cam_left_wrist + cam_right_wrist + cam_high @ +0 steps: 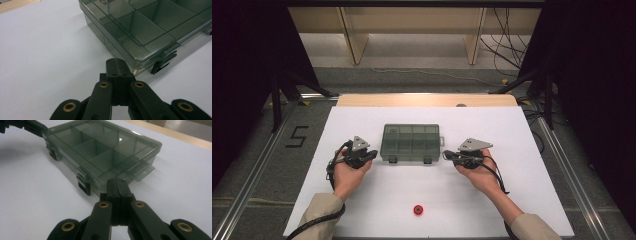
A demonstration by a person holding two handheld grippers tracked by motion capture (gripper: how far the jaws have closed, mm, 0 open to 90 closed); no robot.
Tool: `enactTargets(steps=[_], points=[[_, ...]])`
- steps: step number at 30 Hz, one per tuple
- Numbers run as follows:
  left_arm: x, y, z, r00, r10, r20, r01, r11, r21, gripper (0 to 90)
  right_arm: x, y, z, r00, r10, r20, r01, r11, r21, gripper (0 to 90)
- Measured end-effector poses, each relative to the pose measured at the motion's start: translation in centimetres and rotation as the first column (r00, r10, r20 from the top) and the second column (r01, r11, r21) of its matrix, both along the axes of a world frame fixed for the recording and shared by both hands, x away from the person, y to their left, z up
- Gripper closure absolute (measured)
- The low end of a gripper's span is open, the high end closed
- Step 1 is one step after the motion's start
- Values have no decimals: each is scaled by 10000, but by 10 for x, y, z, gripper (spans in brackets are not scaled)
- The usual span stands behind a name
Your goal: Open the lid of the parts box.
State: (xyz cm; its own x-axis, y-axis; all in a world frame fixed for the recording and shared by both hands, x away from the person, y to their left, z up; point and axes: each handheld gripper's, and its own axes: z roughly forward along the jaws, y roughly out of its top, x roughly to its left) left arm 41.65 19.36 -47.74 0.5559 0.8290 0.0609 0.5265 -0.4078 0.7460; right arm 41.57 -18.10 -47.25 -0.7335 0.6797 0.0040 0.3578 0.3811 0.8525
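Note:
A smoky-grey clear plastic compartment box [411, 142] lies closed in the middle of the white table, its two black latches facing the person. My left gripper [374, 154] rests just off the box's front-left corner; its jaws are pressed together with nothing between them [116, 60]. My right gripper [446, 155] sits at the front-right corner, jaws likewise shut and empty [116, 180]. The box [147, 27] and its dividers [100, 147] look empty inside. A small red round piece [418, 209] lies near the table's front edge, between the forearms.
The white table top [522, 165] has bare room to both sides and in front of the box. A wooden strip [427, 100] runs along the far edge. Black stands and cables sit on the floor beyond.

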Motion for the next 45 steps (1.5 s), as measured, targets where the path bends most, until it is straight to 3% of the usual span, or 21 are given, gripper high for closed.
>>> enactTargets(steps=[2, 3, 4, 6, 9, 10, 11, 13, 14, 21, 22, 25, 26, 28, 30, 33, 35, 36, 37, 45], points=[[0, -1, -1, 10000, 10, -27, -9, 10000, 19, 900, 2, 2, -3, 9999, -11, -121, 10, 9999, -124, 900], [1, -4, -4, 9999, 153, 81, -150, 9993, -344, 900, 3, 3, -4, 9998, 21, -222, -25, 9998, -202, 900], [0, -2, -2, 10000, -13, -50, 13, 10000, 94, 900, 4, 4, -5, 9997, -37, -254, 28, 9995, -324, 900], [0, -2, -3, 9999, -154, -43, 155, 9996, 257, 900, 5, 5, -8, 9993, -45, -375, 33, 9994, -337, 900], [0, -5, -5, 10000, -45, -12, 45, 9999, -109, 900, 7, 6, -10, 9989, -51, -460, 30, 9990, -442, 900], [0, -3, -3, 9993, -362, -75, 365, 9989, 298, 900, 8, 7, -11, 9988, -27, -493, 5, 9990, -448, 900], [0, -6, -5, 9998, -169, 60, 169, 9999, -10, 900, 8, 7, -12, 9987, -38, -500, 14, 9988, -482, 900], [-1, -6, -4, 9999, -122, 58, 122, 9999, 3, 900, 9, 8, -13, 9987, 19, -504, -48, 9983, -577, 900], [-1, -5, -2, 9993, -362, 93, 358, 9987, 357, 900, 8, 9, -14, 9985, 17, -547, -49, 9983, -582, 900], [-2, -6, -1, 9985, -523, 133, 516, 9976, 459, 900, 8, 11, -14, 9984, 61, -563, -98, 9978, -655, 900], [-2, -7, -3, 9990, -382, 222, 378, 9991, 198, 900, 8, 11, -15, 9984, 89, -553, -125, 9978, -648, 900], [-2, -7, -3, 9987, -422, 268, 419, 9990, 132, 900, 6, 13, -15, 9981, 92, -614, -138, 9971, -751, 900], [-2, -5, -2, 9980, -610, 189, 602, 9972, 444, 900, 6, 13, -15, 9980, 113, -614, -160, 9970, -761, 900], [-3, -6, -2, 9980, -605, 179, 598, 9975, 368, 900, 5, 13, -15, 9980, 114, -629, -161, 9970, -761, 900], [-3, -5, 0, 9974, -706, 172, 695, 9960, 568, 900, 5, 13, -14, 9982, 122, -582, -165, 9971, -742, 900], [-4, -4, -1, 9966, -787, 249, 773, 9955, 541, 900, 5, 14, -14, 9988, 144, -477, -182, 9965, -811, 900], [-4, -6, -3, 9972, -674, 327, 671, 9977, 110, 900, 5, 14, -14, 9985, 260, -481, -300, 9959, -849, 900], [-5, -6, -2, 9973, -675, 293, 671, 9977, 133, 900, 4, 15, -14, 9989, 206, -410, -242, 9958, -881, 900], [-5, -4, 0, 9955, -922, 215, 909, 9943, 548, 900, 4, 15, -14, 9990, 264, -367, -296, 9955, -898, 900], [-8, -6, 0, 9937, -1086, 288, 1061, 9914, 771, 899, 3, 16, -13, 9989, 335, -322, -364, 9949, -942, 900]])
